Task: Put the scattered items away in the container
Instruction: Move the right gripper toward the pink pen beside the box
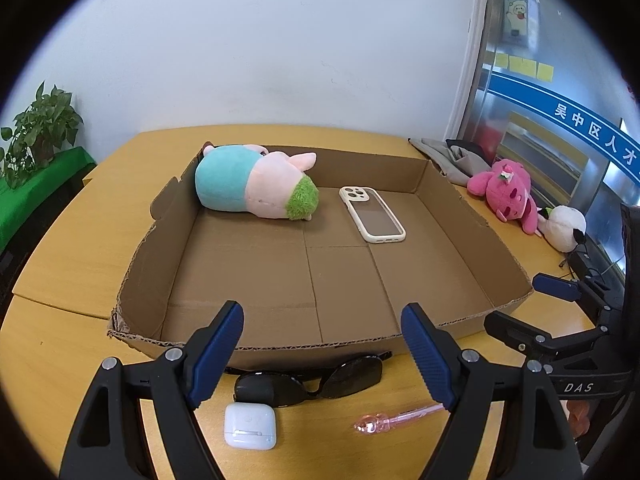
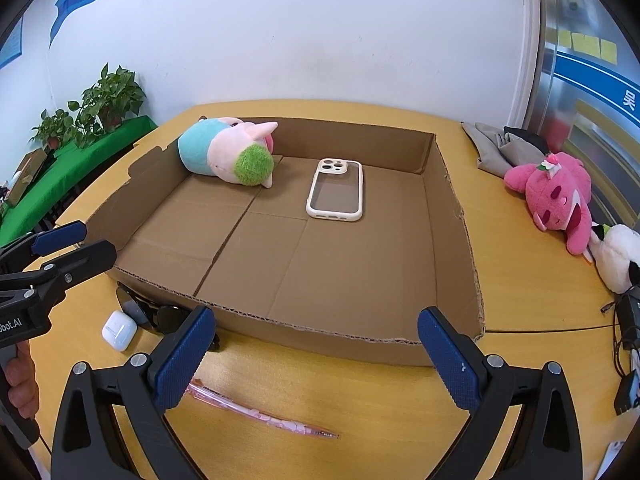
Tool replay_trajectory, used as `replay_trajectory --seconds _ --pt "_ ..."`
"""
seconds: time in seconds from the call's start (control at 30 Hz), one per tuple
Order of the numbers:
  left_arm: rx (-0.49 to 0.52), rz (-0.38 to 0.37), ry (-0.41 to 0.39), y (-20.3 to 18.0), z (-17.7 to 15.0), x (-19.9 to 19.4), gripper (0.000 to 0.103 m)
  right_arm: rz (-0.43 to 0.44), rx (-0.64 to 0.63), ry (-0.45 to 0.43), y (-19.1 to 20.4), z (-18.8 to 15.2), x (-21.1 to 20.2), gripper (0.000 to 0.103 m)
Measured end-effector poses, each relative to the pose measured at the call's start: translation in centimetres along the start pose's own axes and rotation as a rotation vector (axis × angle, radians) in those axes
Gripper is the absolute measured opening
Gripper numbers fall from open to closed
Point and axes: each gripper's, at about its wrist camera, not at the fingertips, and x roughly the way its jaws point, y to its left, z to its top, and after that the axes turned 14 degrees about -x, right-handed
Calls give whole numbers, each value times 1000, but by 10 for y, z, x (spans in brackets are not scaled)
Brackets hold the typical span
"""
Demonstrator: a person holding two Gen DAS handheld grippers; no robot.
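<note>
A shallow cardboard box (image 1: 280, 344) (image 2: 452, 216) lies on the yellow table. Inside it are a teal-and-pink plush (image 1: 256, 182) (image 2: 228, 152) at the back left and a white phone case (image 1: 372, 214) (image 2: 336, 190). In front of the box on the table lie black sunglasses (image 1: 308, 384) (image 2: 156, 312), a white earbud case (image 1: 250, 426) (image 2: 119, 330) and a pink pen (image 1: 396, 418) (image 2: 264, 414). My left gripper (image 1: 322, 356) is open and empty above the sunglasses. My right gripper (image 2: 316, 356) is open and empty above the box's near wall, with the pen just below.
A pink plush (image 1: 508, 190) (image 2: 556, 196), a white plush (image 1: 564, 226) (image 2: 616, 256) and grey cloth (image 1: 452, 156) (image 2: 500, 144) lie to the right of the box. Cables and adapters (image 2: 628, 344) sit at the right edge. Potted plants (image 2: 100, 104) stand at the far left.
</note>
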Motion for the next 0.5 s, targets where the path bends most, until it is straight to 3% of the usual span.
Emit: replay_trajectory --seconds 0.2,0.5 --pt "4 33 28 20 -11 1 81 48 -19 18 10 -7 6 103" --pt "-26 83 110 63 -34 10 81 192 -135 70 60 -23 28 103"
